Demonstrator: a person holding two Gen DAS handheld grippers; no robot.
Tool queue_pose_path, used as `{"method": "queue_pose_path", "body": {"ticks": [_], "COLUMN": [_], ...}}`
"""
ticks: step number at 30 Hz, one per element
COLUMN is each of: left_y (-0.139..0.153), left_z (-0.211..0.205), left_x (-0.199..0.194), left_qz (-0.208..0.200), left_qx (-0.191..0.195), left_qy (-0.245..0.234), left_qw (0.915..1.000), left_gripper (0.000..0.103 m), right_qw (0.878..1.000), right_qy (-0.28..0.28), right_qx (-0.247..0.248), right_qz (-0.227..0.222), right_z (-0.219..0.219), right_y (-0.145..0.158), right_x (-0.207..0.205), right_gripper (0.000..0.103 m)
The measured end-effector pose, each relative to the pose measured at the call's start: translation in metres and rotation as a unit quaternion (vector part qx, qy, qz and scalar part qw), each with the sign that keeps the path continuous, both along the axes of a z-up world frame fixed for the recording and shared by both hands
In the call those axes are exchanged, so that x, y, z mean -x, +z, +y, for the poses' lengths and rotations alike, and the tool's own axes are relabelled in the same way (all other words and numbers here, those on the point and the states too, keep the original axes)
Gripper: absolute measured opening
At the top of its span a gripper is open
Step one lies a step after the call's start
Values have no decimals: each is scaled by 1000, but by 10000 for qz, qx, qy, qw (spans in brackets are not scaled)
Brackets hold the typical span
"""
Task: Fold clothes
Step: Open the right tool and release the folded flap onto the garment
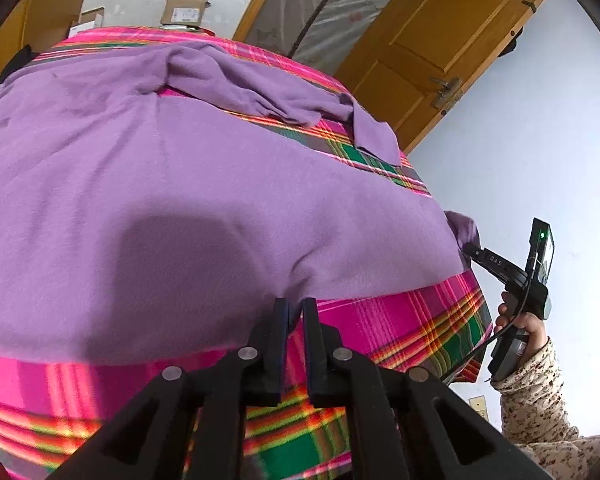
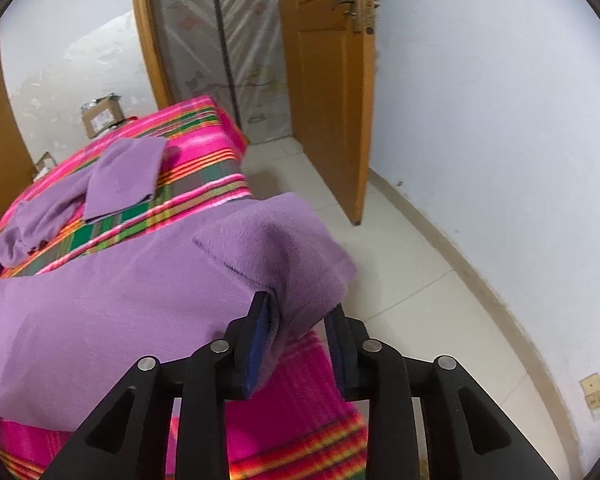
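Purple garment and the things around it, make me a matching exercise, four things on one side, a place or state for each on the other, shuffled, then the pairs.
1. purple garment
2. left gripper
3. right gripper
4. cardboard box

A. open, garment corner between its fingers
B. spread over the plaid cloth
C. nearly shut at the garment's near hem
D. past the far edge of the plaid cloth

Pairs: 1-B, 2-C, 3-A, 4-D

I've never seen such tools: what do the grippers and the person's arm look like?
Each gripper is matte black plastic: two flat fingers with dark blue pads on linked bars with silver rivets, left gripper, right gripper. The right one has a pistol handle, a black cable and a green light. The sleeve is beige with brown speckles.
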State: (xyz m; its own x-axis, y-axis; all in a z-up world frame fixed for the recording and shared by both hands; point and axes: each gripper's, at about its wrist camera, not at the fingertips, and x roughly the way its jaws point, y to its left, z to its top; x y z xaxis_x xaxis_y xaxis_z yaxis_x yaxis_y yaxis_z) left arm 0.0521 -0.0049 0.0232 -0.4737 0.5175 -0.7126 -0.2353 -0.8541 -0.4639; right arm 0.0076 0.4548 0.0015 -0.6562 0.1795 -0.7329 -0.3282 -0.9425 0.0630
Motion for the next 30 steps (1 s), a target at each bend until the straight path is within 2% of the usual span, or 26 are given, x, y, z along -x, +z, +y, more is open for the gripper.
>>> {"method": "queue_pose_path", "body": {"ticks": [6, 10, 12, 18, 20, 22, 26, 30], "left_y": [7, 4, 3, -5, -8, -12, -16, -21], "left_z": [-39, -79, -105, -188, -204, -216, -227, -233], "left_x": [-17, -23, -28, -47, -50, -54, -59, -63], "left_qz": [127, 69, 36, -154, -221, -269, -416, -569], "left_qx": [43, 73, 47, -246, -358, -518, -590, -739], "left_qy": [399, 992, 1408, 2699, 2952, 3132, 3210, 3276], "left_qw": [9991, 9950, 9900, 9625, 9545, 9479, 9443, 9402], "left_gripper": [8, 9, 9, 11, 13, 16, 18, 20], "right_qw": [9997, 9993, 9986, 9962, 9957, 9935, 9751, 9565], "right_qy": [-44, 65, 123, 238, 337, 617, 1300, 2289], "right_qx": [-196, -338, -489, -841, -842, -887, -1706, -1647], "right_qz": [-138, -162, -172, 9, 166, 362, 571, 752], "right_z": [-4, -15, -22, -40, -49, -67, -116, -159], "right_y": [4, 6, 8, 21, 27, 34, 39, 37], "right_x": [-12, -17, -20, -32, -36, -38, -35, -35], "right_gripper": [31, 31, 31, 31, 31, 31, 31, 32]}}
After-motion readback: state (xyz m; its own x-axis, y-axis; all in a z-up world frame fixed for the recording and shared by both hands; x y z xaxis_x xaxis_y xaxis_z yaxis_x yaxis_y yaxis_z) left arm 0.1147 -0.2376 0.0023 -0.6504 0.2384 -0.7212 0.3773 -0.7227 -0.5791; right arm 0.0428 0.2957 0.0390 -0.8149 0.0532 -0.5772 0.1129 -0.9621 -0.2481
